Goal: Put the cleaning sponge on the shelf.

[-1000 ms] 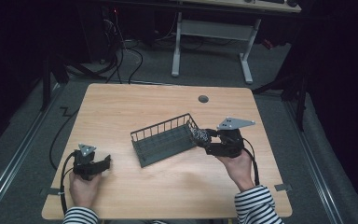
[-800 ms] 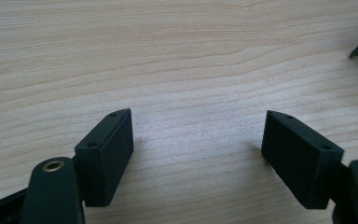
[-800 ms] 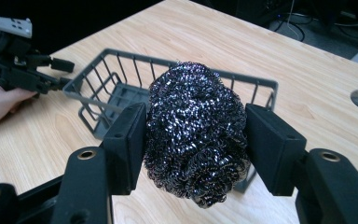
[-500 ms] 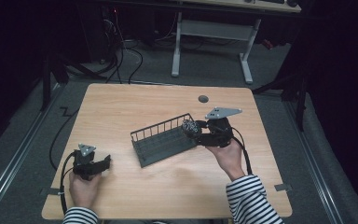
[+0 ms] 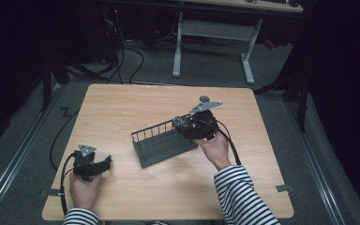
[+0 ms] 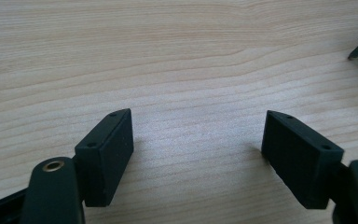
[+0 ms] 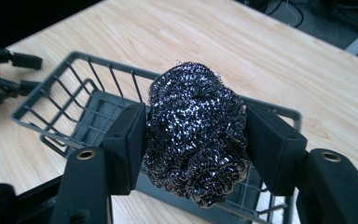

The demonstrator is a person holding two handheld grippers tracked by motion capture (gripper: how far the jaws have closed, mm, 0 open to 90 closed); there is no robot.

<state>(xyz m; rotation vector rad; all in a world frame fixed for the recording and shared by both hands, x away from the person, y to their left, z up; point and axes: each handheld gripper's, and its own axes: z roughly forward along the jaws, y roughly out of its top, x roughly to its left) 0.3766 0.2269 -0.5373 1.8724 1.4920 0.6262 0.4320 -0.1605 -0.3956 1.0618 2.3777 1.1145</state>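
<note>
One wooden table [image 5: 122,108], pale grain, rounded corners, on grey floor in a dark room; small dark round disc [image 5: 204,98] near the far edge. Beyond the table: white-legged desk frame [image 5: 213,33], black cables [image 5: 131,56] trailing on the floor. Metal rails along both sides of the floor.

One grey wire basket [image 5: 157,145], rectangular, resting at an angle near the table's middle.

One steel-wool scouring ball [image 7: 196,133], dark and glinting, clamped between both pads of the right gripper [image 5: 190,125]; held over the basket's right end, above its rim, basket floor visible behind it in the right gripper view. Jaws pressed into the ball's sides, squeezing it slightly.

One left gripper [image 6: 198,154], jaws spread wide, nothing between them, bare tabletop beneath; held low at the near left corner of the table, well apart from the basket.

Two striped sleeves entering from the near edge.
</note>
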